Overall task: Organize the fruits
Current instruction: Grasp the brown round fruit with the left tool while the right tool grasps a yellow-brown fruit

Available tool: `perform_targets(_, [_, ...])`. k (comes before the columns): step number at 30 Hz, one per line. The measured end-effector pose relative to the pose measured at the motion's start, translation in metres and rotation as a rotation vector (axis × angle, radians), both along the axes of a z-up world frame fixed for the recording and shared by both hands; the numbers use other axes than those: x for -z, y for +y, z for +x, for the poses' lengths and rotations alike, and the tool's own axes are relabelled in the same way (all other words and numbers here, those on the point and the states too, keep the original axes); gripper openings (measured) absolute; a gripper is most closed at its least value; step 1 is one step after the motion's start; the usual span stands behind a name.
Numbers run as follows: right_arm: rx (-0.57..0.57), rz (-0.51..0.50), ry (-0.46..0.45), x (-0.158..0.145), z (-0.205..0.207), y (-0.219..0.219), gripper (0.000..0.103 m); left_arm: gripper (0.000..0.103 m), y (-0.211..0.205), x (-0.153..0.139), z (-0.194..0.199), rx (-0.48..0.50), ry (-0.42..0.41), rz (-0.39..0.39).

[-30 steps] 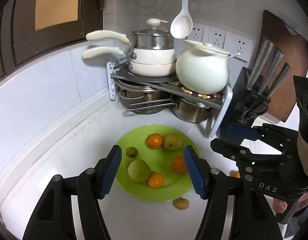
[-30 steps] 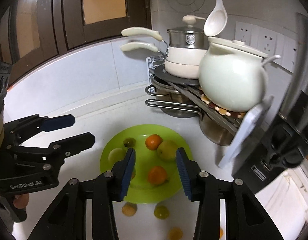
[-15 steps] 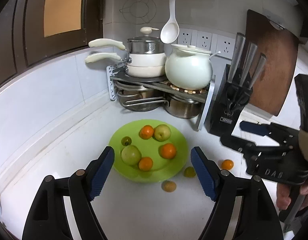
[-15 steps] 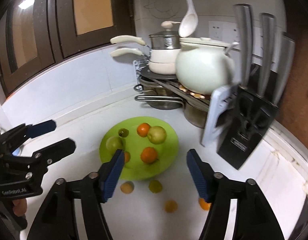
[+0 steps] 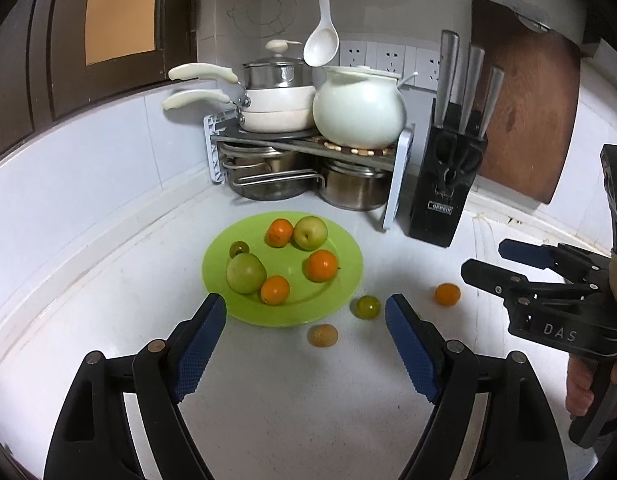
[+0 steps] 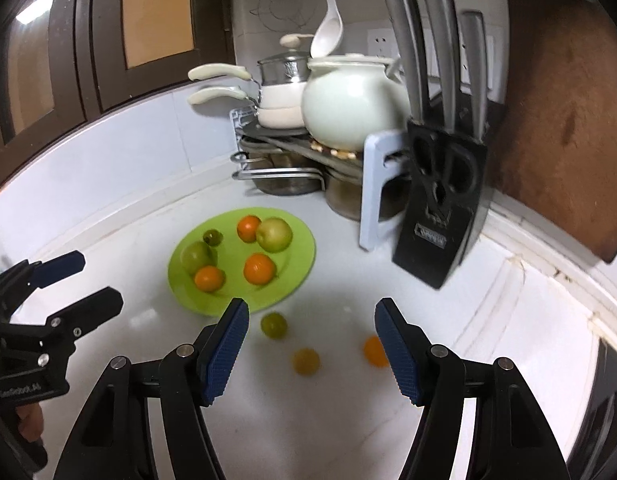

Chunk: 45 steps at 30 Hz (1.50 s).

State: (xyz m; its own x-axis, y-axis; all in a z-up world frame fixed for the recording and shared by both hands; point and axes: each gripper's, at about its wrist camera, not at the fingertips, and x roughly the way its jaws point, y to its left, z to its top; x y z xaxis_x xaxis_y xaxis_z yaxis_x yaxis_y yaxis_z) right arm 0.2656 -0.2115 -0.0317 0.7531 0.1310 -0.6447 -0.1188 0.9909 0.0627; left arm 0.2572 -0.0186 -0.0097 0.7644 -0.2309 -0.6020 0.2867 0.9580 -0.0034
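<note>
Left tool (image 5: pixel 305 322): hovering above the white tabletop (image 5: pixel 292 400), its blue-padded fingers (image 5: pixel 198 346) spread wide and holding nothing.
Right tool (image 6: pixel 311 330): also hanging over the tabletop with its fingers spread apart and empty; in the left view it is showing at the right edge (image 5: pixel 504 260).
Loose fruit: a brownish round fruit (image 5: pixel 322 335) is lying nearest, just off the near rim of the plate; a small green fruit (image 5: pixel 366 306) is sitting just to its right and a little farther; a small orange (image 5: pixel 447 294) is resting farther right, apart from both.
Green plate (image 5: pixel 340 248): lying on the tabletop beyond the left tool's tips, carrying three oranges, two large green fruits and one small dark green fruit (image 5: pixel 239 248).
Large green fruit (image 5: pixel 246 273): sitting at the plate's left, touching the near orange (image 5: pixel 274 290).
Far corner: a pot rack (image 5: pixel 308 148) is holding a white pot (image 5: pixel 358 110) and stacked pans.
Right of rack: a black knife block (image 5: pixel 448 188) is standing, with a wooden board (image 5: pixel 524 100) leaning behind it.
</note>
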Motion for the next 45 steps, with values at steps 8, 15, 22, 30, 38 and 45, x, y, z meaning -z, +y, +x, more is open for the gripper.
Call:
perform_targets(8, [-0.007,-0.001,0.071,0.031,-0.004,-0.005,0.066,0.082,-0.004,0.032,-0.003,0.022,0.042,0.015])
perform_targets(15, [-0.025,-0.014,0.123,0.055,0.001,0.000,0.066,0.079,-0.006,0.060,0.008,0.048,0.089,0.019])
perform_targets(22, [-0.049,-0.002,0.179,0.077,0.014,0.006,0.062,0.063,-0.009,0.084,0.030,0.069,0.169,-0.012])
perform_targets(30, [-0.069,0.027,0.217,0.092,0.033,0.008,0.050,0.052,-0.023,0.096,0.054,0.106,0.203,-0.004])
perform_targets(38, [-0.068,0.038,0.235,0.100,0.047,0.008,0.042,0.045,-0.031,0.108,0.073,0.106,0.246,0.011])
perform_targets(45, [-0.070,0.035,0.248,0.106,0.053,0.009,0.038,0.039,-0.035,0.113,0.078,0.108,0.255,0.032])
